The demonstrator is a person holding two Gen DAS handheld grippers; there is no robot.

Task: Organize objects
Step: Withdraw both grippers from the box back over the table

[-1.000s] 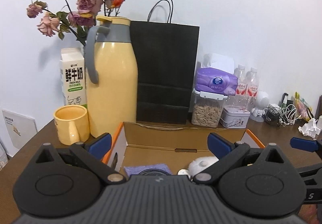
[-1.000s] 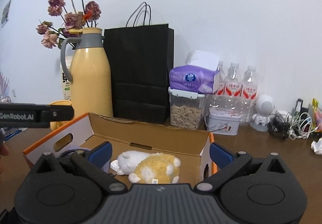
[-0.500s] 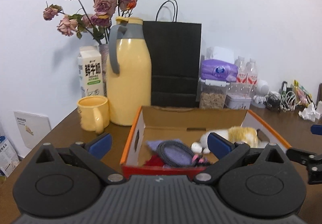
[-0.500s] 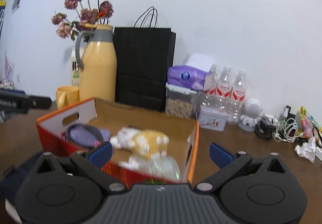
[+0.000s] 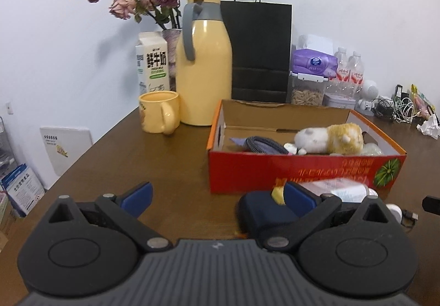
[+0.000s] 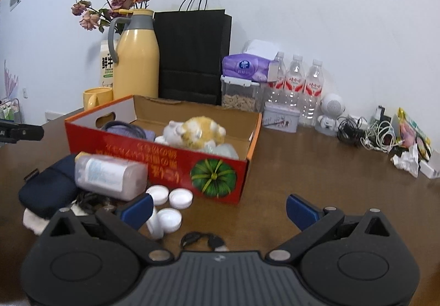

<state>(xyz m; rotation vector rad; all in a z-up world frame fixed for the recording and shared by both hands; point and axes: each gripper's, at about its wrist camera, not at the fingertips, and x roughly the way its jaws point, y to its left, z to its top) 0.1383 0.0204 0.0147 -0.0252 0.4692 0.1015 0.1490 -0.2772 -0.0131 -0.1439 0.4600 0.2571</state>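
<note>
A red cardboard box (image 5: 302,171) stands open on the brown table, holding a white and yellow plush toy (image 5: 330,138) and a coiled grey-purple item (image 5: 261,142). In front of the box lie a navy pouch (image 6: 46,190), a clear bottle on its side (image 6: 110,176), three white caps (image 6: 180,197) and a small black cable (image 6: 200,240). My left gripper (image 5: 217,196) is open and empty, low over the table, its right finger beside the navy pouch (image 5: 264,215). My right gripper (image 6: 218,209) is open and empty, with the caps just beyond its left finger.
Behind the box stand a yellow thermos (image 5: 203,72), a yellow mug (image 5: 158,112), a milk carton (image 5: 152,66), dried roses and a black paper bag (image 5: 260,50). Water bottles (image 6: 295,83), a seed jar, a tin and tangled cables (image 6: 376,135) fill the back right.
Both grippers have drawn back and down from over the box to the near side of the table. The pouch, bottle and caps in front of the box have come into view.
</note>
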